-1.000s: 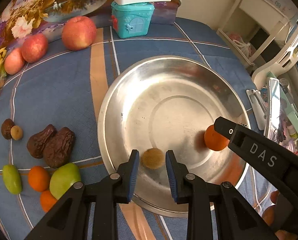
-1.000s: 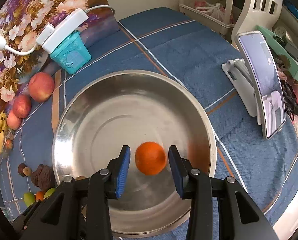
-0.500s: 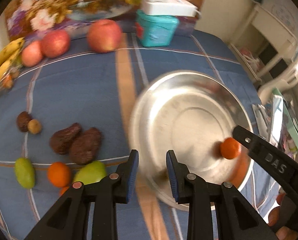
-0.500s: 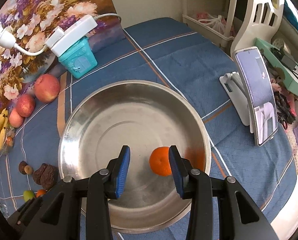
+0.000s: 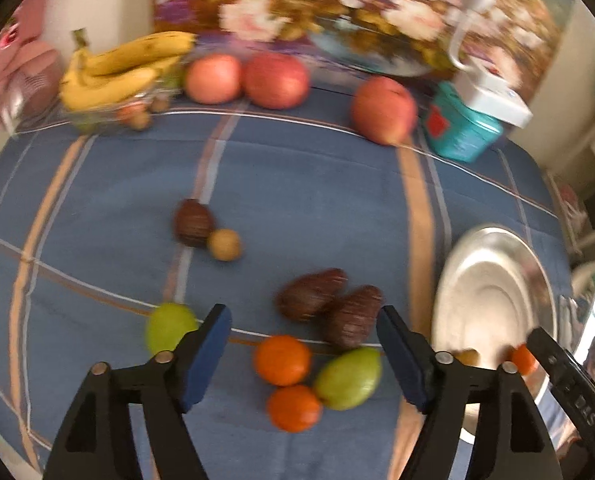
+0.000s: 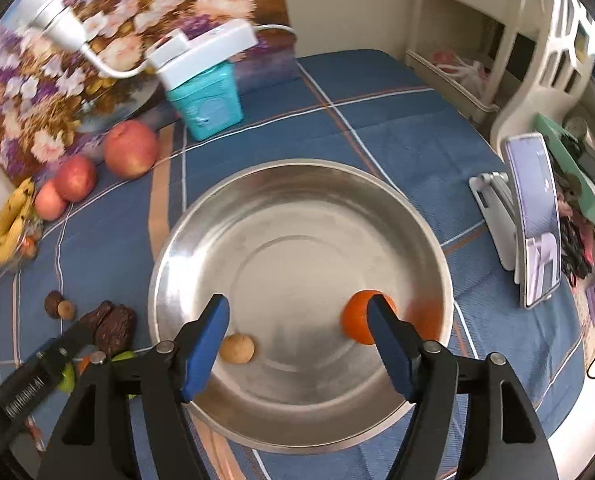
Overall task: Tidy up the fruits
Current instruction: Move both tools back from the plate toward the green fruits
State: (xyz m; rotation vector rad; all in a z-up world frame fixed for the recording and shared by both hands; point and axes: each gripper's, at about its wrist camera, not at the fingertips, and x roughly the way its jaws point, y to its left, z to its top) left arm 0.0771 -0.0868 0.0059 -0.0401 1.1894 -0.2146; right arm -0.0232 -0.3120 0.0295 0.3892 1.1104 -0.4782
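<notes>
A steel bowl [image 6: 297,184] on the blue cloth holds an orange [image 6: 355,318] and a small tan fruit [image 6: 237,348]. My right gripper [image 6: 297,344] is open and empty above the bowl's near side. My left gripper [image 5: 303,354] is open and empty over a cluster to the left of the bowl [image 5: 493,276]: two oranges [image 5: 283,359] [image 5: 294,408], a green fruit [image 5: 349,378] and two dark brown fruits [image 5: 311,294] [image 5: 351,316]. Another green fruit [image 5: 169,326] lies left of the left finger.
A dark fruit [image 5: 192,222] and a tan one [image 5: 224,244] lie further back. Apples [image 5: 383,110] [image 5: 277,80], bananas [image 5: 125,68] and a teal box [image 5: 461,130] with a white power strip line the back. A phone on a stand [image 6: 531,220] is right of the bowl.
My left gripper swung left, away from the bowl to over the fruit cluster, and opened wide. My right gripper opened wide and drew back; the orange now lies beside its right finger.
</notes>
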